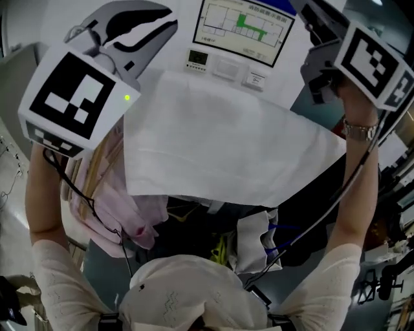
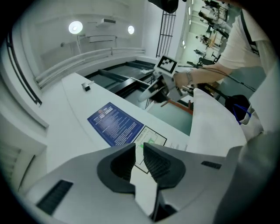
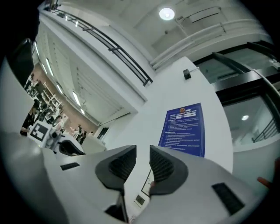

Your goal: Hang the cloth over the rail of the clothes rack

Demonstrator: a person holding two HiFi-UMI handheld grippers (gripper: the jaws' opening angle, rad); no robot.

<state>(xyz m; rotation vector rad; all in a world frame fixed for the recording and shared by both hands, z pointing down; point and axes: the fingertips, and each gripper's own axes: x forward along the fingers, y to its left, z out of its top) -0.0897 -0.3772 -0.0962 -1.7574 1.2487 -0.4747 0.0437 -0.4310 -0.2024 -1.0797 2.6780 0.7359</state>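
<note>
A white cloth [image 1: 226,145] lies spread wide and drapes downward across the middle of the head view; the rail under it is hidden. My left gripper [image 1: 165,19] is raised above the cloth's upper left corner, clear of it. In the left gripper view its jaws [image 2: 139,153] stand slightly apart with only the wall showing between them, and the cloth [image 2: 214,127] lies off to the right. My right gripper [image 1: 317,81] hovers above the cloth's right edge. In its own view the right gripper [image 3: 143,157] is open with nothing between the pads.
Pink garments [image 1: 123,207] and dark clothes hang below the cloth on the rack. The wall ahead carries a floor plan sign [image 1: 242,26], a small control panel [image 1: 197,59] and a blue notice [image 3: 183,129]. The person's arms frame both sides.
</note>
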